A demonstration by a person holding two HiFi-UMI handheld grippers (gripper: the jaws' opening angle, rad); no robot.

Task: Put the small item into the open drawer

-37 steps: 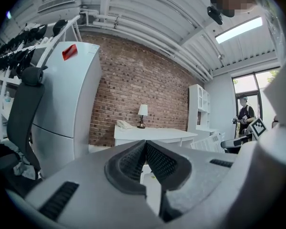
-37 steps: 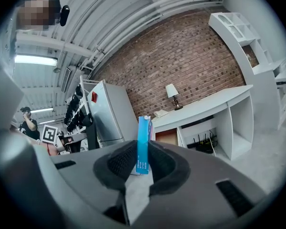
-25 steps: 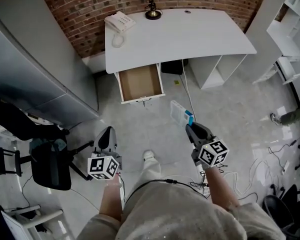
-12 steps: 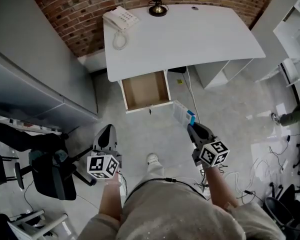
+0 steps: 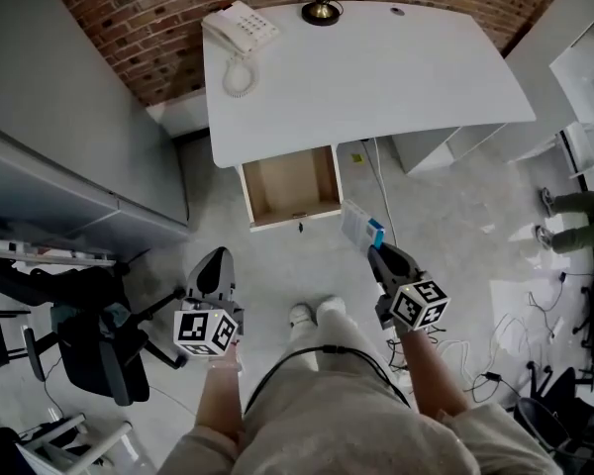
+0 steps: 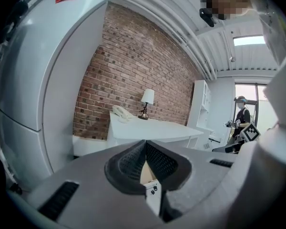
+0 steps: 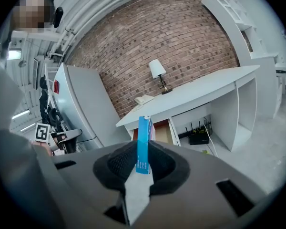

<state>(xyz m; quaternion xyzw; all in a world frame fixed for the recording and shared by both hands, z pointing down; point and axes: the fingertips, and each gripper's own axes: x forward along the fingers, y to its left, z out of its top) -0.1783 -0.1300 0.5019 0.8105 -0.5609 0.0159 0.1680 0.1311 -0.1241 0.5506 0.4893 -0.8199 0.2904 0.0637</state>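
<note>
The open drawer [image 5: 287, 183] juts out from under the white desk [image 5: 376, 77], its brown inside bare. My right gripper [image 5: 374, 252] is shut on the small item, a flat white and blue box [image 5: 360, 225], and holds it over the floor just right of the drawer's front corner. In the right gripper view the box [image 7: 143, 144] stands edge-on between the pads of the right gripper [image 7: 142, 163], with the drawer [image 7: 161, 130] behind it. My left gripper [image 5: 215, 259] hangs low at the left, shut and empty. In its own view the left gripper [image 6: 146, 149] points toward the desk.
A white telephone [image 5: 240, 30] and a lamp base [image 5: 322, 9] sit on the desk's far side. A grey cabinet [image 5: 59, 117] stands left, with a black office chair [image 5: 99, 339] near it. Cables [image 5: 475, 359] lie on the floor at right. A person's legs [image 5: 574, 216] show at the right edge.
The person has stepped toward the desk, so desk and drawer sit lower and nearer in the head view. The right gripper with the box now lies closer to the drawer's front.
</note>
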